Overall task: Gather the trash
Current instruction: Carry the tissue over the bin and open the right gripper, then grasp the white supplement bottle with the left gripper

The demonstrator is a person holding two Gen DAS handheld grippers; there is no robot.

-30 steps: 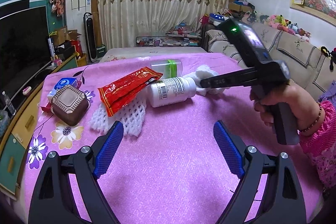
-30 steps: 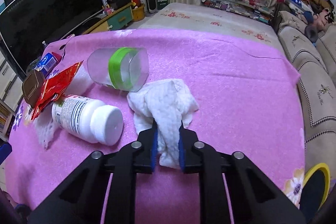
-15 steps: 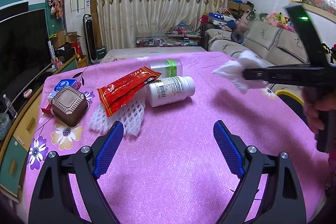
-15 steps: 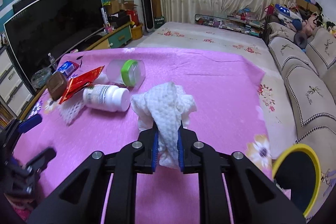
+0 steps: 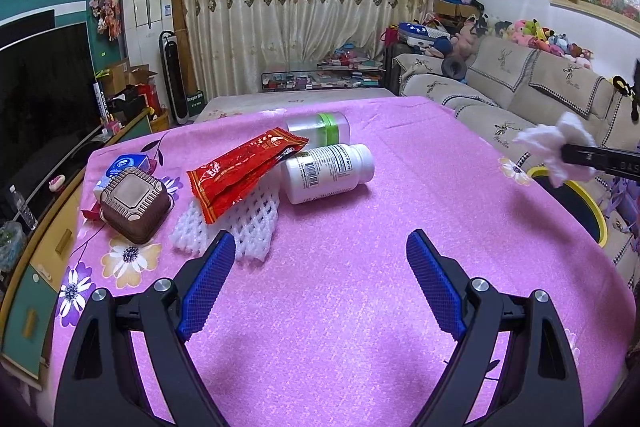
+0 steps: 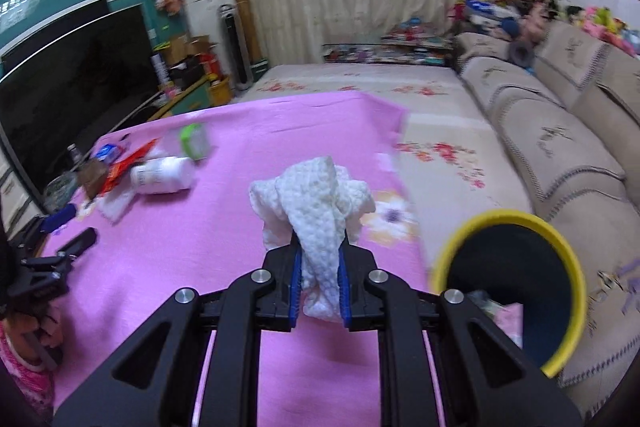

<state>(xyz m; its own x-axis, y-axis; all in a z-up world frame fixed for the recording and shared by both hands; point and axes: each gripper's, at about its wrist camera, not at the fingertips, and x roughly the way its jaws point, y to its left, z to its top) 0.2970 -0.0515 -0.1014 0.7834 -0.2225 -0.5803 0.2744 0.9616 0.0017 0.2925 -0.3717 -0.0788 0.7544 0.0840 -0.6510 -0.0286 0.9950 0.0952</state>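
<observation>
The right claw (image 6: 319, 289) is clamped on a crumpled white paper towel (image 6: 316, 211), holding it in the air above the right edge of the pink-clothed bench (image 5: 360, 267), just beside a yellow-rimmed bin (image 6: 508, 217) that stands off that edge near the sofa (image 5: 520, 87). The left claw (image 5: 318, 291) hovers low over the bench with its blue pads spread wide and nothing between them. Further along the bench lies the remaining litter: a white pill bottle (image 5: 328, 173) on its side, a red snack wrapper (image 5: 244, 167) resting over a white foam net (image 5: 236, 223), a clear jar with a green band (image 5: 320, 127), a brown square box (image 5: 134, 203) and a small blue carton (image 5: 128, 163).
</observation>
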